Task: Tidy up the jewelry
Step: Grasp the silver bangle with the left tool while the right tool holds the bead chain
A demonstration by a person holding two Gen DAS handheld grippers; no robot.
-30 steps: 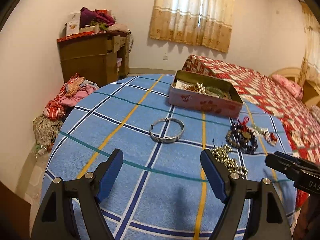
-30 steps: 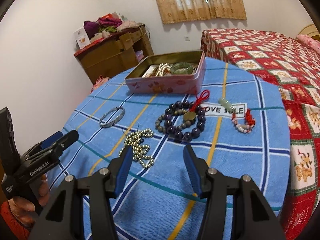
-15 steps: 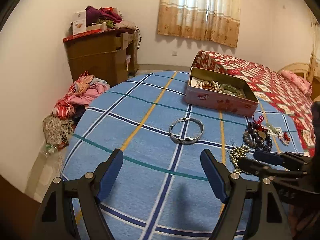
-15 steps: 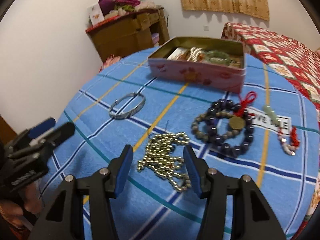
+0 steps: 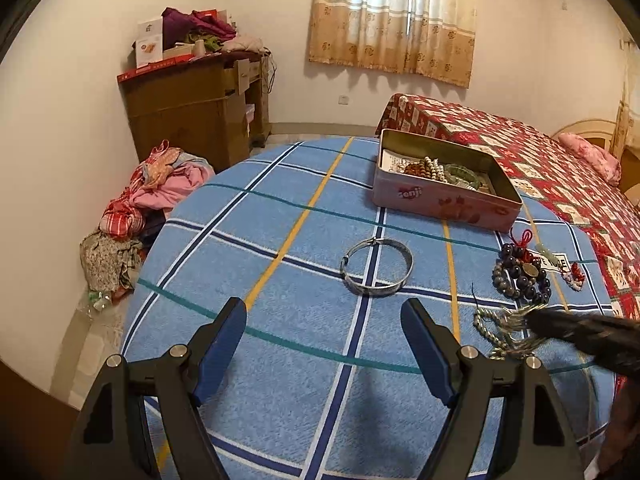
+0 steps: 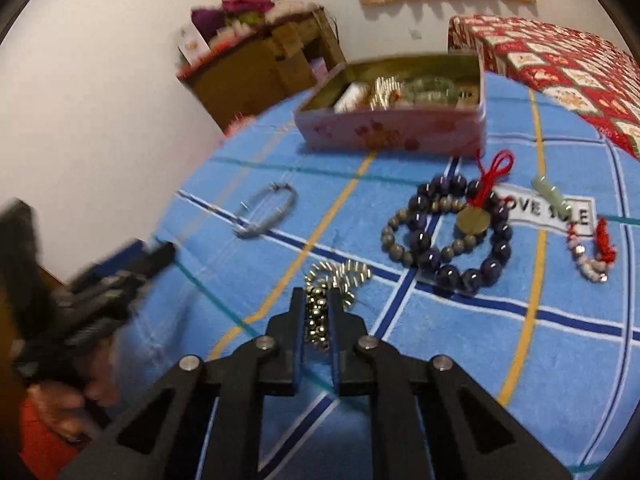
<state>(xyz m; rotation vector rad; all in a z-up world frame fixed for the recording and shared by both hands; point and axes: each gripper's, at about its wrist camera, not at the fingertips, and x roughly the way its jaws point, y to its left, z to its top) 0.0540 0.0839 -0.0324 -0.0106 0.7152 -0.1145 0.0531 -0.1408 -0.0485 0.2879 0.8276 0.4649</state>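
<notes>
- the right gripper has its fingers drawn narrow and clamped on the gold bead chain, which lies bunched on the blue plaid cloth of the desk – the rest of the chain spills out just ahead of the fingertips.
- the left gripper hovers over the cloth with its fingers spread wide, holding nothing.
- the silver bangle lies flat ahead of the left gripper, between its two fingers in that view and apart from them.
- the dark bead bracelet with its red tassel sits just beyond the chain; a small red-and-white bracelet lies further right.
- the pink tin stands open at the far side of the desk – beads and a green bangle lie inside it.
</notes>
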